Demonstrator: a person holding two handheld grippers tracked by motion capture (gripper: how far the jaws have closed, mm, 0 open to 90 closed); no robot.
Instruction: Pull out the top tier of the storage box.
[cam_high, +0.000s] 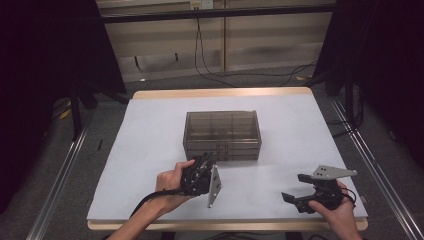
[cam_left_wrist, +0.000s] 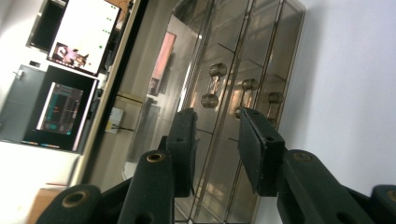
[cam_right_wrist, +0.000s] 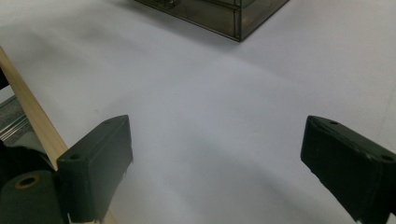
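drawer box (cam_high: 222, 134): smoky clear, mid-table, three drawers shut, contents not discernible | left gripper (cam_high: 209, 161): at box front, jaws narrowly apart, gripping nothing | right gripper (cam_high: 295, 188): near table's front edge, jaws wide apart, empty

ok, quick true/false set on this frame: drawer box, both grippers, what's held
1. The smoky drawer box stands on the white table cover. True.
2. The left gripper is at the box's front with its jaws turned on their side. True; a gap shows between its pads in the left gripper view, with nothing pinched in it.
3. The right gripper holds a drawer handle. False; its jaws stand wide apart over bare table cover, near the right front corner.
4. A drawer is pulled out. False; all fronts sit flush.
5. The box has three drawer handles. True, as the left gripper view shows.
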